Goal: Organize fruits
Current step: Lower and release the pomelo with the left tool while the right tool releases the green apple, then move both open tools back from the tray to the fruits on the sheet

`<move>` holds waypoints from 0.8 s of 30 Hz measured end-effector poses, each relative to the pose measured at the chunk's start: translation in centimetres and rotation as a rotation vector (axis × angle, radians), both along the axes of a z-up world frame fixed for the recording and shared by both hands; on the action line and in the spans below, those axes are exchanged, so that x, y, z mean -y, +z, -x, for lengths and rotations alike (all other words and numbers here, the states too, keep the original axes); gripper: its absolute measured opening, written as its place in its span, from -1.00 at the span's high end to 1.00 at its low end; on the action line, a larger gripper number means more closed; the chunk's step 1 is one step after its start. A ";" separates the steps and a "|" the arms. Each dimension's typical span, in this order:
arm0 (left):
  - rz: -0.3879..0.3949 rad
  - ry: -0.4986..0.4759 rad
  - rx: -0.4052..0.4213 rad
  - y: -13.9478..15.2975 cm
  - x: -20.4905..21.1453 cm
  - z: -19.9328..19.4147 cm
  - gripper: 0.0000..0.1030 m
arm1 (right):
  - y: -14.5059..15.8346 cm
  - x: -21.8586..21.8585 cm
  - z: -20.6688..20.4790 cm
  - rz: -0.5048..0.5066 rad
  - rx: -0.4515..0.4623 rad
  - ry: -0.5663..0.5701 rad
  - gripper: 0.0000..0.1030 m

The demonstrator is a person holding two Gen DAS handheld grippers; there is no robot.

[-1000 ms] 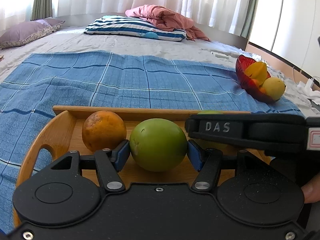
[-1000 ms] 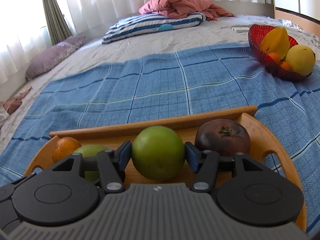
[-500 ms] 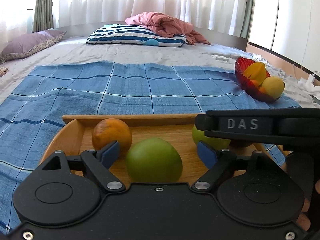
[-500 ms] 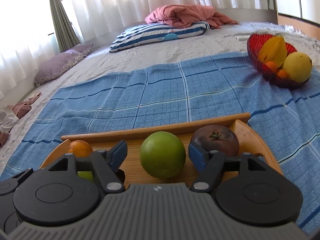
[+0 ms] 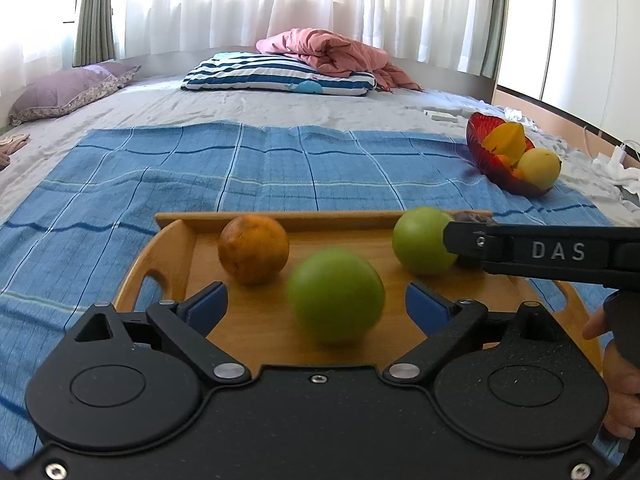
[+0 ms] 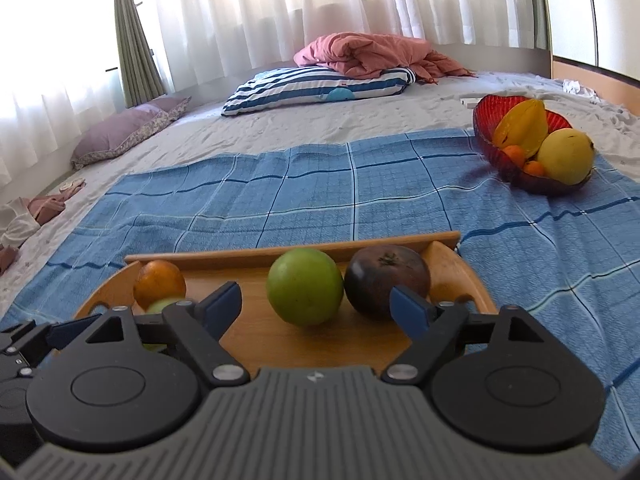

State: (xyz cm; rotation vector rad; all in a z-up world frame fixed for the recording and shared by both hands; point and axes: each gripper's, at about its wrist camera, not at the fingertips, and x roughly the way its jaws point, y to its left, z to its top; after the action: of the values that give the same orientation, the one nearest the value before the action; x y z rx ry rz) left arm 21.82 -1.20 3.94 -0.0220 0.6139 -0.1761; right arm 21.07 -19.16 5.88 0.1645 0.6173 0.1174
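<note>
Seemingly both tongs point(image 5: 316, 304) point(image 6: 316, 306) gape, fruits free.

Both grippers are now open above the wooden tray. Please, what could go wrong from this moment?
1. The green fruit between the left gripper fingers looks blurred; it may be rolling and could bump the orange fruit or leave the wooden tray.
2. The right gripper is close to the dark fruit; one finger could knock it.

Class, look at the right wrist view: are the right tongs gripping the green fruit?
No: the right tongs stand open, with gaps either side of the green fruit.
</note>
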 end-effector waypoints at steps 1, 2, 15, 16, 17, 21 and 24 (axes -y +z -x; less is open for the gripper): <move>0.001 -0.002 0.000 0.0 -0.1 0.4 -0.87 | 0.0 0.0 0.4 0.008 0.004 0.001 -0.76; 0.002 -0.003 0.003 0.1 -0.2 0.8 -0.88 | -0.1 0.1 0.8 0.016 0.009 0.003 -0.76; 0.017 -0.004 0.016 0.9 -1.6 5.7 -0.93 | 0.1 0.3 6.0 0.081 0.094 0.017 -0.89; 0.020 -0.002 0.017 0.9 -1.7 6.1 -0.93 | 0.0 0.3 6.4 0.086 0.100 0.018 -0.89; 0.023 -0.001 0.017 0.9 -1.8 6.4 -0.93 | 0.0 0.3 6.7 0.090 0.104 0.020 -0.90; 0.025 -0.001 0.025 0.9 -2.0 7.9 -0.94 | -0.1 0.4 8.3 0.106 0.127 0.028 -0.96; 0.029 -0.004 0.028 0.9 -2.1 9.0 -0.95 | -0.2 0.5 9.3 0.110 0.141 0.032 -0.98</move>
State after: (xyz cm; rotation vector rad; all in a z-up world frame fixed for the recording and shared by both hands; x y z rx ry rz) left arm 12.84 0.89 4.84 -0.0459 0.5837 -0.1889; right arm 11.81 -19.66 5.67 0.0392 0.4844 0.1240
